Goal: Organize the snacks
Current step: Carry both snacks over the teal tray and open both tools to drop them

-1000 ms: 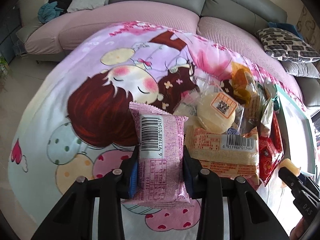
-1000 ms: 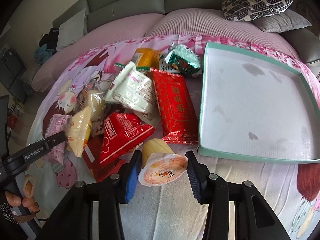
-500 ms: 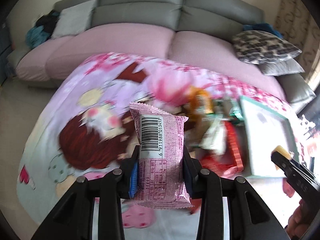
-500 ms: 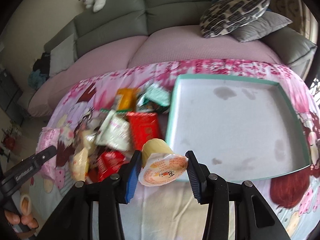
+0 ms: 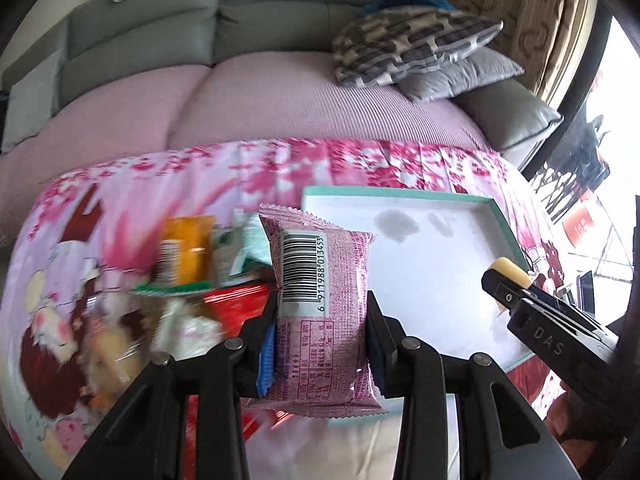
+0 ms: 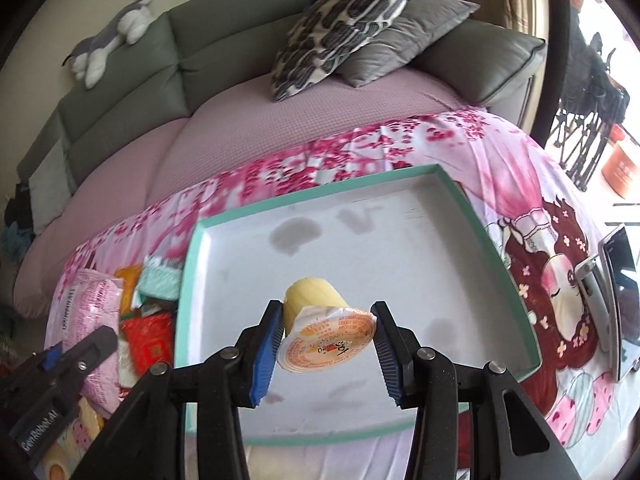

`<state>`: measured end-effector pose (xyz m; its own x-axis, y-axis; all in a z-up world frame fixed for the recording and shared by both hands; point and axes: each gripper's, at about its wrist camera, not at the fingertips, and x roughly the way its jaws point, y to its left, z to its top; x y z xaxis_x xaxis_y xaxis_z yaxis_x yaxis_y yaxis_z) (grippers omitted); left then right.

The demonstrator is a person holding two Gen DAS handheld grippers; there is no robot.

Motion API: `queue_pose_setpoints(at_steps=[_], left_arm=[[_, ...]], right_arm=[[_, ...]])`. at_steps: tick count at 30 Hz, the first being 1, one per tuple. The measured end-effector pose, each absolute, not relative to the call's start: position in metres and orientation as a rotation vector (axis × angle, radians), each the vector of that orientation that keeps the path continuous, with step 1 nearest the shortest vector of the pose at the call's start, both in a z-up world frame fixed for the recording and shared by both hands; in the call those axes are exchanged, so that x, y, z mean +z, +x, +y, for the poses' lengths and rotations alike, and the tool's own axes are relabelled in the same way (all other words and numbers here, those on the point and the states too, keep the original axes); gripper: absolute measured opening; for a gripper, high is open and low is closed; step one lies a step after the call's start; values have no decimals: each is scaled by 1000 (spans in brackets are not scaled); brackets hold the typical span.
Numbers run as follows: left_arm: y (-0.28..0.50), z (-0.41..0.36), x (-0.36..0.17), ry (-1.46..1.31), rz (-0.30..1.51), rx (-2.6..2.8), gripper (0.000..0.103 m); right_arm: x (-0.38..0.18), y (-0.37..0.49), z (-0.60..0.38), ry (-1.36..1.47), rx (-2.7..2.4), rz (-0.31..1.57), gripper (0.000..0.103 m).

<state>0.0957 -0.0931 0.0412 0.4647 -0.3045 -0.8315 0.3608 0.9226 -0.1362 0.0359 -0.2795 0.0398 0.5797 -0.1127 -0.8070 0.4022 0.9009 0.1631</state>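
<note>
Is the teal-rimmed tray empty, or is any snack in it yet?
Empty: the tray shows only its bare, stained white floor; the jelly cup hangs above it.

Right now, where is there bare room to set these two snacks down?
The teal-rimmed tray is bare inside, only stains on its white floor. Left of the tray, the snack pile crowds the cartoon bedspread. A phone lies right of the tray.

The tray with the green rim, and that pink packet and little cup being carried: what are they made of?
Tray: probably cardboard, matte white with dull grey stains, thin teal rim. Pink packet: thin plastic film, slightly glossy, crimped serrated ends, printed barcode. Cup: seemingly soft translucent plastic with a printed peel-off lid wrinkled at the edge; foil or film, hard to say.
</note>
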Motion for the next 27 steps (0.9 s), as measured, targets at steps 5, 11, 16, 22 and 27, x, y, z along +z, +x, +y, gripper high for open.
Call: queue_pose_setpoints(at_steps=[5, 11, 16, 22, 27], left_arm=[[123, -133, 16, 64, 1070, -429, 39], [145, -159, 0, 68, 1083, -431, 39], [155, -169, -2, 69, 1062, -436, 67], [150, -162, 2, 57, 1052, -411, 82], [135, -147, 13, 26, 1021, -398, 97]], right_arm=[[29, 52, -309, 372, -358, 913, 48], [14, 71, -335, 373, -393, 920, 48], [6, 80, -347, 385, -395, 920, 48], [7, 77, -348, 378, -391, 921, 61], [12, 68, -341, 359, -379, 919, 73]])
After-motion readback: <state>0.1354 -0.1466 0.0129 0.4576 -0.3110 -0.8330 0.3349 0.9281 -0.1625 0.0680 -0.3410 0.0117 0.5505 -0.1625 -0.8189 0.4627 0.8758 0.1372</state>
